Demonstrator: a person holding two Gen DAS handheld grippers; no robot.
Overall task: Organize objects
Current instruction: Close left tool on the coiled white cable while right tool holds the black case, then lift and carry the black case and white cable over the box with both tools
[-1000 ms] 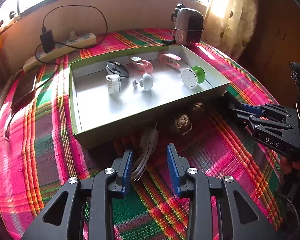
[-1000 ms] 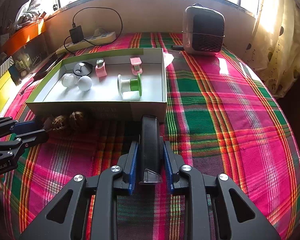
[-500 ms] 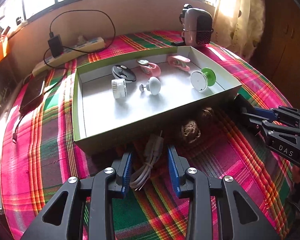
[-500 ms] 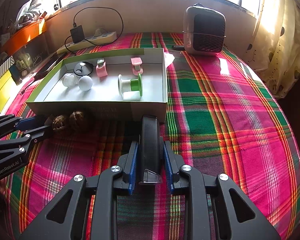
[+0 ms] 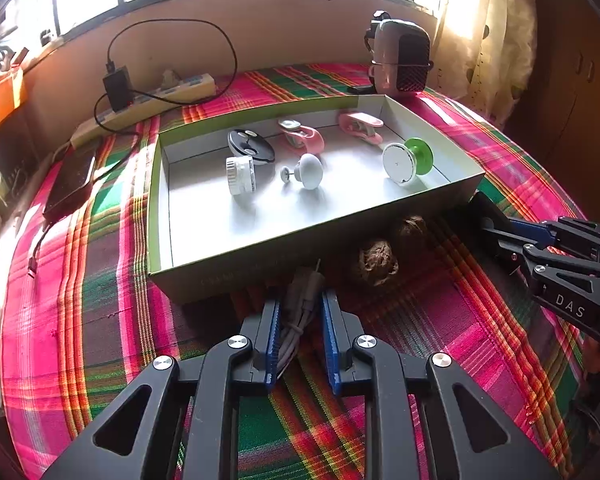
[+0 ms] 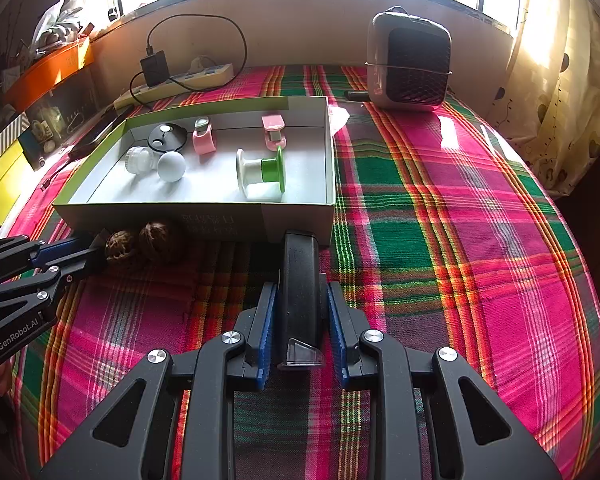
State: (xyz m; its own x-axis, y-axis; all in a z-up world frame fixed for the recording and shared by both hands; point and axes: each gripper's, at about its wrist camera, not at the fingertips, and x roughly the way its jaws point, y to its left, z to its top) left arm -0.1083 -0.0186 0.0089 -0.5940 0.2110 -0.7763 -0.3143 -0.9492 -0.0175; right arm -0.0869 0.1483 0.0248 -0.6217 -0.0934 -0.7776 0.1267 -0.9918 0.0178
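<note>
Cable bundle point(image 5: 300, 312) sits pinched in my left hand-held gripper point(image 5: 299, 316), box point(image 5: 260, 256) at twelve o'clock; my right hand-held gripper point(image 6: 301, 312) clamps a black case point(image 6: 300, 292).

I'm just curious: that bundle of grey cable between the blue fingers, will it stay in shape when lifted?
Probably not. The cable looks thin and loosely looped, so its free ends would likely droop. It seems light. The left gripper brackets the strands, which could slip unless pinched together.

Both black plastic two-finger grippers point(image 5: 299, 316) point(image 6: 301, 312) had blue ribbed pads point(image 5: 271, 344), silver screws point(image 6: 231, 336), triangular cutouts and white lettering.
</note>
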